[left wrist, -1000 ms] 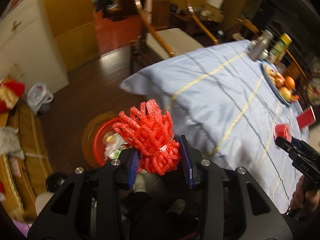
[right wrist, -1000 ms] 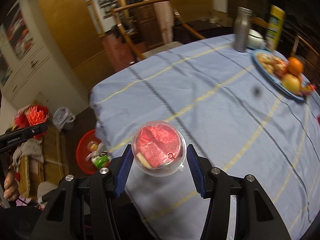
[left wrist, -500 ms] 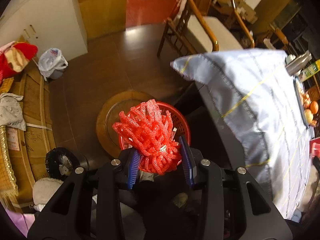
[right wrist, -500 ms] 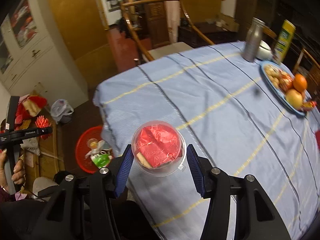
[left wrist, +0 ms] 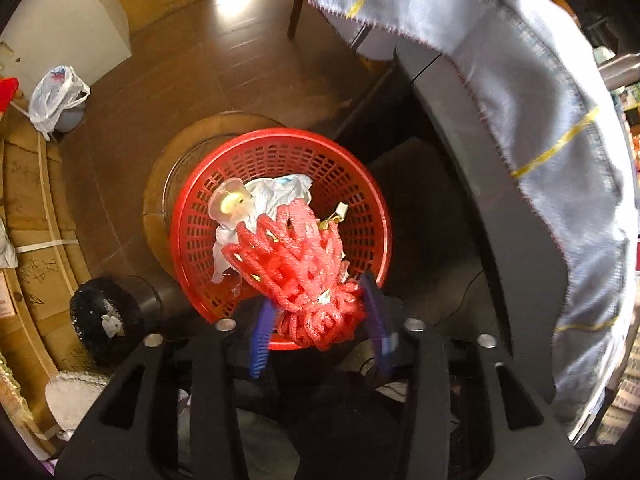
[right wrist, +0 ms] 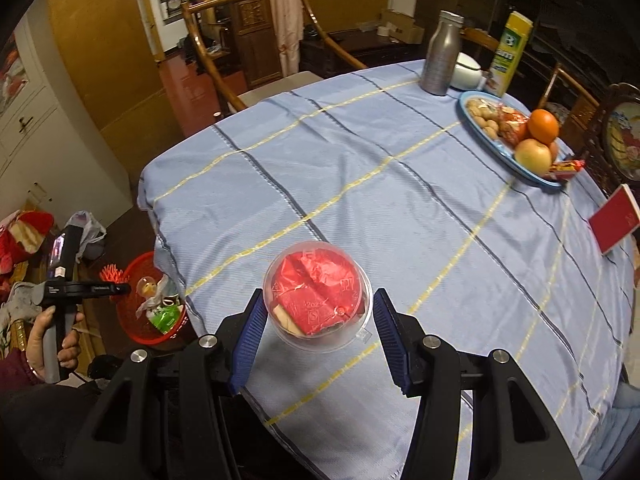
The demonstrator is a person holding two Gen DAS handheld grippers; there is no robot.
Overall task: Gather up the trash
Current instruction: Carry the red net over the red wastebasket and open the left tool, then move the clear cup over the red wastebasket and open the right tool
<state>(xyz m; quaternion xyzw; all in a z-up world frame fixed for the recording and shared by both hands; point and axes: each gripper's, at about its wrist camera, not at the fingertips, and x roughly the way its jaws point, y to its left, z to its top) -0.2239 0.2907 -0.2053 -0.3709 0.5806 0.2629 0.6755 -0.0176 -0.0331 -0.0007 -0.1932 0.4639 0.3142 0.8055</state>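
My left gripper (left wrist: 318, 324) is shut on a red foam fruit net (left wrist: 298, 264) and holds it right above the red plastic waste basket (left wrist: 362, 196) on the floor. The basket holds crumpled white paper (left wrist: 276, 192) and a clear cup. My right gripper (right wrist: 316, 334) is shut on a clear round plastic container (right wrist: 318, 300) with red wrappers inside, held above the blue tablecloth (right wrist: 400, 184) near its front edge. In the right wrist view the basket (right wrist: 134, 270) shows at the left, with the left gripper (right wrist: 120, 288) over it.
A blue plate of fruit and snacks (right wrist: 516, 136), a metal bottle (right wrist: 442, 56), a yellow box (right wrist: 508, 54) and a red booklet (right wrist: 614, 224) sit on the far and right side of the table. A wooden chair (right wrist: 256, 40) stands behind it. A bagged bin (left wrist: 56, 100) stands by the wall.
My left gripper has moved down and tilted over the basket with the foam net in it. My right gripper keeps hold of the container and has shifted slightly.
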